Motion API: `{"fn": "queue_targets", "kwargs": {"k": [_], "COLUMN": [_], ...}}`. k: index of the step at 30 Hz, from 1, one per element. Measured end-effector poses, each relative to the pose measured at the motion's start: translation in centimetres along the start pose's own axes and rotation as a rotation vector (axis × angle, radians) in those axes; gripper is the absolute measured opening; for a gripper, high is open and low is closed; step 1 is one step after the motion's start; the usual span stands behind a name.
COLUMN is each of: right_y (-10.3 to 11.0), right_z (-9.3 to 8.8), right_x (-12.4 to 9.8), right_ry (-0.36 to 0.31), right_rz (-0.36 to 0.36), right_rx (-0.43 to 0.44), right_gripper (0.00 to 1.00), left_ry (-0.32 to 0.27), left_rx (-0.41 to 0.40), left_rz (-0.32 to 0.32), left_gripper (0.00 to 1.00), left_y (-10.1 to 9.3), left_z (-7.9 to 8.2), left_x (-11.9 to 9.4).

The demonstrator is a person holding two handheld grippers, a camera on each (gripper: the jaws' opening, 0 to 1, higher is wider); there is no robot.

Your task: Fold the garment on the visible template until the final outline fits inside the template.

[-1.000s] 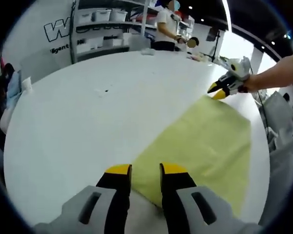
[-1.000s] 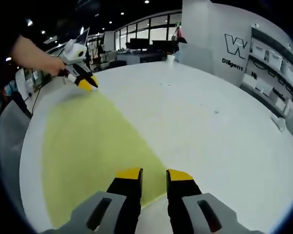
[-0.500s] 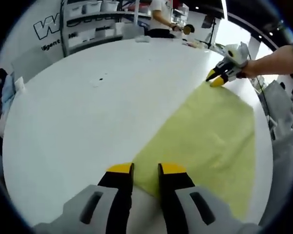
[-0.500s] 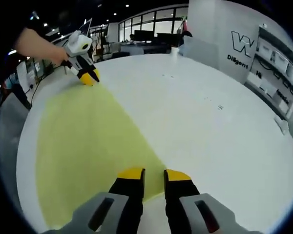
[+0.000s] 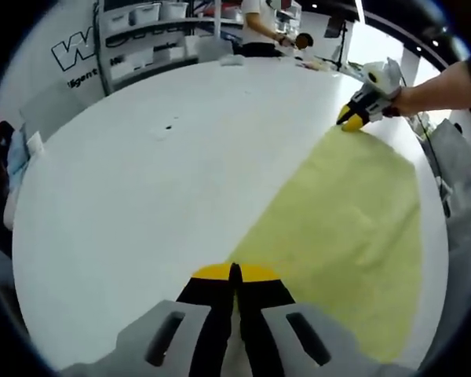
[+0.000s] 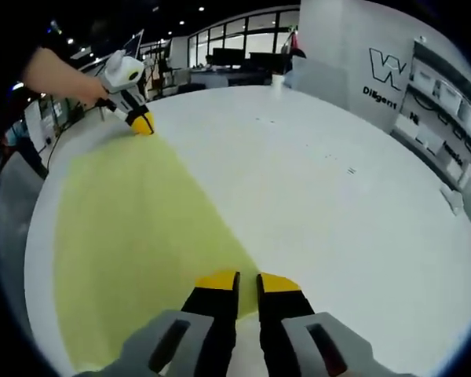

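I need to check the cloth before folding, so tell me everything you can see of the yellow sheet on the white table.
The pale yellow fabric sheet lies flat and smooth on the round white table, with straight edges and no print. The left gripper has its yellow-tipped fingers shut at one corner; the right gripper meets another corner, almost closed.

Right tool (image 6: pixel 247 280) grips garment (image 6: pixel 125 228) corner (yellow).

You are working over a wide white tabletop (image 5: pixel 141 181) lying bare beyond the yellow garment (image 5: pixel 353 228); shelving (image 5: pixel 141 39) and a standing person (image 5: pixel 259 27) are bounding its far edge, well apart.
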State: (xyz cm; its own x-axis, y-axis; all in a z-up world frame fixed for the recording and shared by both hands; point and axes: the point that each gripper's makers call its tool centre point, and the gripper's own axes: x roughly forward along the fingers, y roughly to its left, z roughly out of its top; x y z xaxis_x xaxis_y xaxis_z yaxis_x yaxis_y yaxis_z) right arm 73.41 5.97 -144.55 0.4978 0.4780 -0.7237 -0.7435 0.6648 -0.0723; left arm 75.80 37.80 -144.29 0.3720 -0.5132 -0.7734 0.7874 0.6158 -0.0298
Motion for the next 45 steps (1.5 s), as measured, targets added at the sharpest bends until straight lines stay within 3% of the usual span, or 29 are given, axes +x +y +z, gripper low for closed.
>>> {"fn": "queue_targets", "kwargs": {"k": [9,12,15,23,29,33,39,45], "right_y": [-0.3,-0.2,0.3,0.2,0.0,-0.5,-0.8,-0.9], "right_z": [0.5,0.4,0.4,0.4,0.3,1.2,1.3,1.1], "right_x": [-0.4,-0.1,0.0,0.2,0.2,-0.5,-0.6,-0.3], "right_ry": [-0.019,-0.002,0.010,0.015,0.023,-0.018,-0.021,-0.014], "right_rz": [0.005,0.016,0.036,0.054,0.039,0.008,-0.017,-0.026], "right_rx": [0.003,-0.015,-0.034,-0.022,-0.055,-0.036,-0.035,-0.013], "right_gripper": [0.00,0.04,0.00,0.00,0.00,0.00,0.00,0.00], "left_ry": [-0.006,-0.006,-0.008,0.001,-0.002,-0.016,-0.029,-0.043], "left_rx": [-0.008,-0.009,-0.008,-0.003,-0.002,-0.006,-0.011,0.017], "left_rz": [0.005,0.007,0.004,0.001,0.013,0.027,0.056,0.025], "left_gripper": [0.00,0.00,0.00,0.00,0.00,0.00,0.00,0.00], "left_y": [0.2,0.2,0.2,0.2,0.2,0.6,1.1,-0.1], "left_z": [0.0,0.1,0.1,0.0,0.1,0.4,0.6,1.0], "left_x": [-0.6,-0.7,-0.7,-0.8,-1.1,-1.5,-1.9,-1.6]}}
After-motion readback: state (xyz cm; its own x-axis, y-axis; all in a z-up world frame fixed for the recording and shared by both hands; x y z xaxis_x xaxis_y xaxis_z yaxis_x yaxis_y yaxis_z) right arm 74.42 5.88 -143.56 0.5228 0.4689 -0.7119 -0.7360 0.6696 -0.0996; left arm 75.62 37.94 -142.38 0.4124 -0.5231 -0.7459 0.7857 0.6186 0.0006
